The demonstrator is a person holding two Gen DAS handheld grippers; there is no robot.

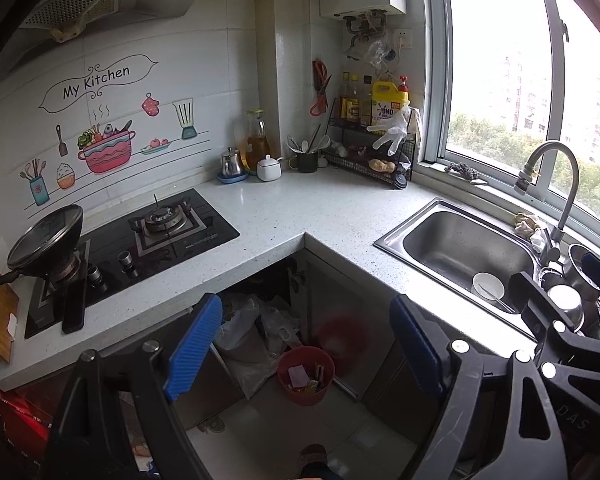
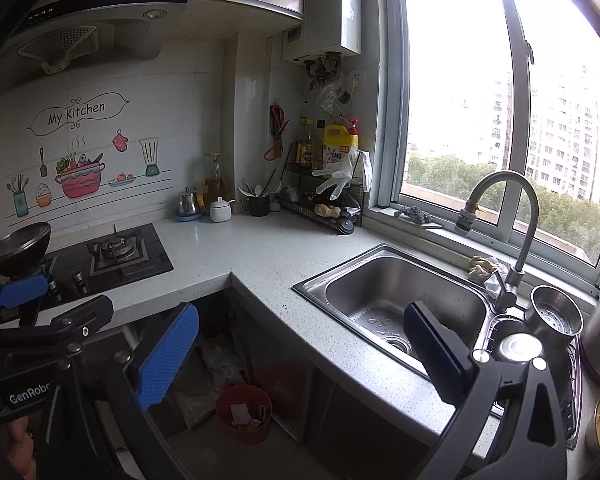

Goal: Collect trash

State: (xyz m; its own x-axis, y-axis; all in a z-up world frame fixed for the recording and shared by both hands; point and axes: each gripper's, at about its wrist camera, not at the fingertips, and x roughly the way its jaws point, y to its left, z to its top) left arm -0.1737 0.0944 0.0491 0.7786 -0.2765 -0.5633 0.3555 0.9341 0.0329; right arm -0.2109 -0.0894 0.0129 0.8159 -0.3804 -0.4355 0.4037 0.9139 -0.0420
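Both grippers, left (image 1: 304, 344) and right (image 2: 300, 356), hover with jaws wide and empty; red trash bin (image 1: 306, 376) sits lower centre, below the worktop (image 1: 300, 208).

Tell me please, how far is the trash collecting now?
Done: the red trash bin on the floor already holds some wrappers. In hand: nothing; the left tool and the right tool are both open and empty. Left: reaching the bin; no loose trash shows on the countertop.

Red bin (image 1: 306, 376) upright on floor, holding paper scraps (image 1: 298, 376)
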